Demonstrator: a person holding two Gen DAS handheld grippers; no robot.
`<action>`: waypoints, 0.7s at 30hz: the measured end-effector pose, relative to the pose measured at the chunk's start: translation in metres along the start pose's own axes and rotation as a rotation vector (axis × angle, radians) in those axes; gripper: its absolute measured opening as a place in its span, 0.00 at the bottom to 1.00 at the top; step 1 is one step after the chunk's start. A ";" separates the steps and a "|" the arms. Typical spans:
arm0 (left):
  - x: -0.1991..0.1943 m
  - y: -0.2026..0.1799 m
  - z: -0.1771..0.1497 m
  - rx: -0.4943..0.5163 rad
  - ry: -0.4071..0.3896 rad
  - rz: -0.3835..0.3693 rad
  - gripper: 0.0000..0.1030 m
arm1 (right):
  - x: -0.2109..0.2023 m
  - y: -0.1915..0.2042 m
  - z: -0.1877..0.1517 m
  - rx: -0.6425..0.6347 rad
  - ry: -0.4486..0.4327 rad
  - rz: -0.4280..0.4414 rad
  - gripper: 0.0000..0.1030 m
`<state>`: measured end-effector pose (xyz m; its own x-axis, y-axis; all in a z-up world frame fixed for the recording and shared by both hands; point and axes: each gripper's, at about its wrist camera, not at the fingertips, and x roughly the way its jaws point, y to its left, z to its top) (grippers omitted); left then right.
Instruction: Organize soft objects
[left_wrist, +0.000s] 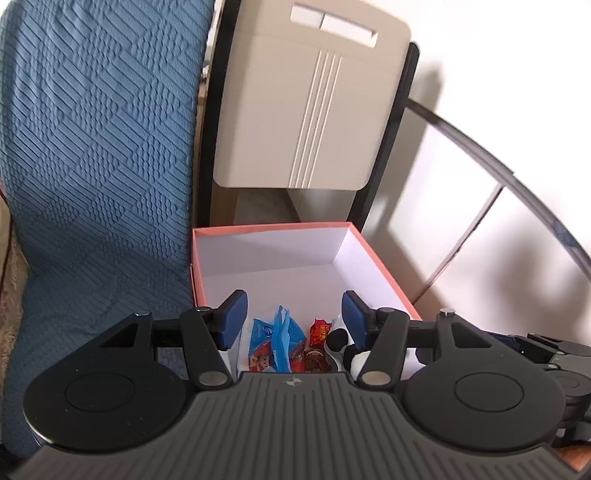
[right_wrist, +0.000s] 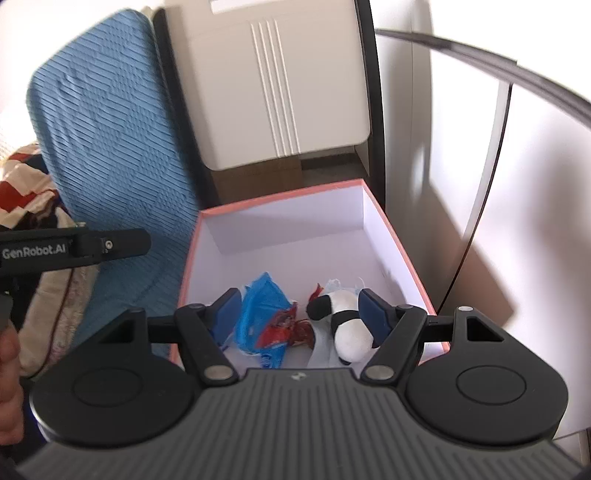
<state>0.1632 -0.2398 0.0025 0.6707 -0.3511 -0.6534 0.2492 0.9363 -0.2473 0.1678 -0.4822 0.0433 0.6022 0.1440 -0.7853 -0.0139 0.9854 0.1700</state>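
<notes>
2 snack packets (right_wrist: 264, 321), plush toy (right_wrist: 347, 325), claw-covered

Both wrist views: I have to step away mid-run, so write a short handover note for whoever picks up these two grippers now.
Left gripper: open, empty, above the near end of the box.
Right gripper: open, empty, also above it.
Pink-rimmed cardboard box with white inside: beside the blue quilted sofa cover.
Inside, at the near end: blue plastic snack packet, small red wrapper, black-and-white plush toy.
Done: these three soft items lie in the box.
Left: no other loose soft items show in either view; look around the box before stopping.
</notes>
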 end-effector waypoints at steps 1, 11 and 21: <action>-0.007 0.000 -0.001 0.004 -0.005 -0.004 0.61 | -0.007 0.002 0.000 0.000 -0.007 0.002 0.70; -0.054 0.017 -0.020 -0.001 -0.033 -0.021 0.61 | -0.059 0.029 -0.016 -0.004 -0.055 -0.016 0.70; -0.085 0.032 -0.043 0.005 -0.029 -0.021 0.61 | -0.090 0.043 -0.043 0.033 -0.075 -0.031 0.70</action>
<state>0.0840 -0.1798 0.0187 0.6852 -0.3704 -0.6271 0.2670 0.9288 -0.2570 0.0787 -0.4492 0.0960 0.6597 0.1050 -0.7441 0.0309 0.9856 0.1665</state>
